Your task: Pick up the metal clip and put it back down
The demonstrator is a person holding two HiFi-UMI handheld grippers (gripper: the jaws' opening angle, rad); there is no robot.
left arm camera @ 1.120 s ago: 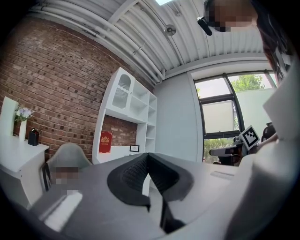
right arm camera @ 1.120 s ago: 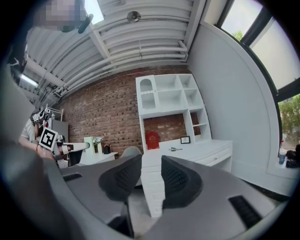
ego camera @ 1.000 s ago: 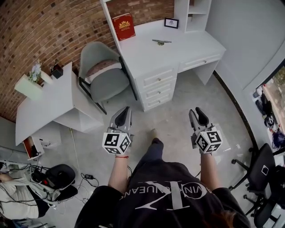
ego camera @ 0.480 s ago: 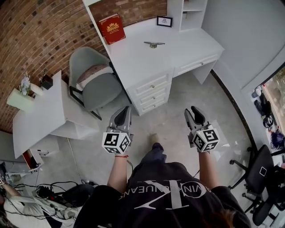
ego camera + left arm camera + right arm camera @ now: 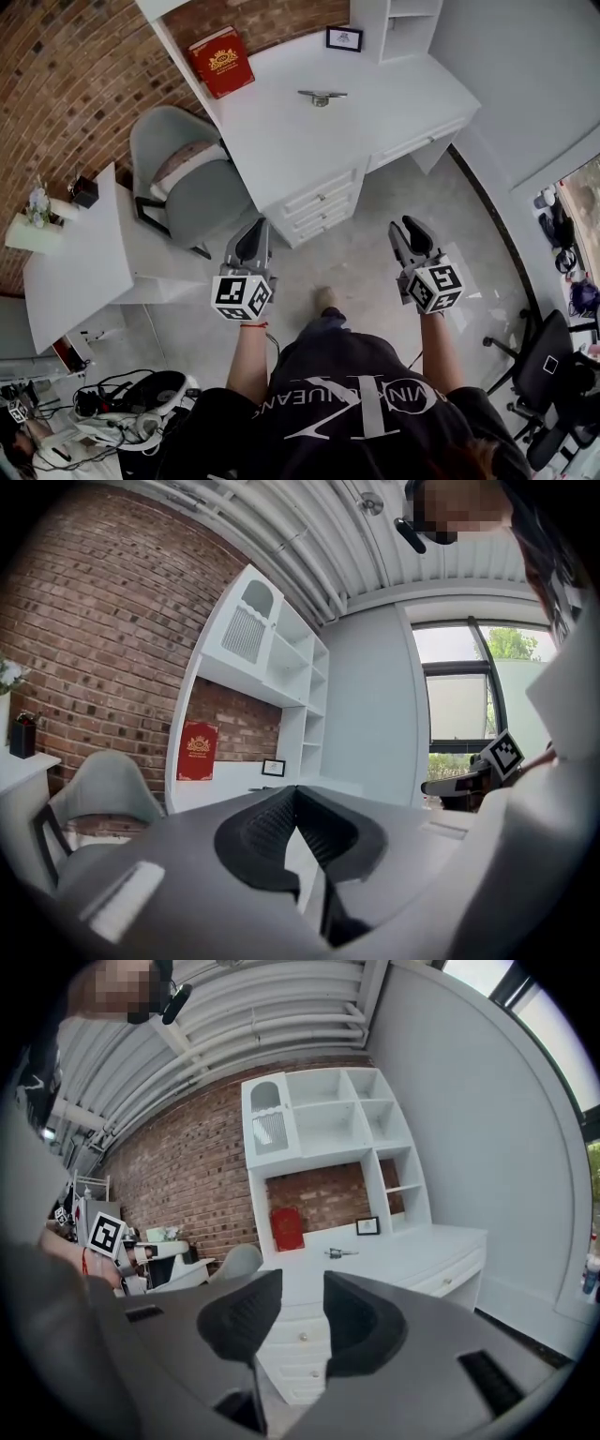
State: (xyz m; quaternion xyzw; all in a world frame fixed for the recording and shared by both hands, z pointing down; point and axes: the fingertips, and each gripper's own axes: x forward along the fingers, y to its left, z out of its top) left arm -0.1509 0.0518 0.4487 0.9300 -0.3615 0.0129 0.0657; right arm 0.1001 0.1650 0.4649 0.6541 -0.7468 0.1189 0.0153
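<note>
Left claw (image 5: 255, 234): shut, its two tips touching, with nothing in it.
Right claw (image 5: 412, 230): partly open, with a clear gap between its jaws and nothing in the gap.
Thing to pick up: the small silver metal clip (image 5: 322, 96) lies flat on the wide white surface (image 5: 281, 131), far ahead of both claws. From the right claw it sits straight ahead, just above the gap.
Near it: a red book (image 5: 217, 61) stands past the clip, off to the left claw's side. A small black picture frame (image 5: 343, 38) stands behind the clip.
Step now: I think the claws are only on the way to the surface. Nothing is picked up yet.
What could go wrong:
- The clip is thin and low, so a claw that closes too high could miss it or push it away.
- A claw that comes in too low could bump the surface's edge.
- The grey padded chair (image 5: 192, 183) sits ahead of the left claw, which could knock it.
</note>
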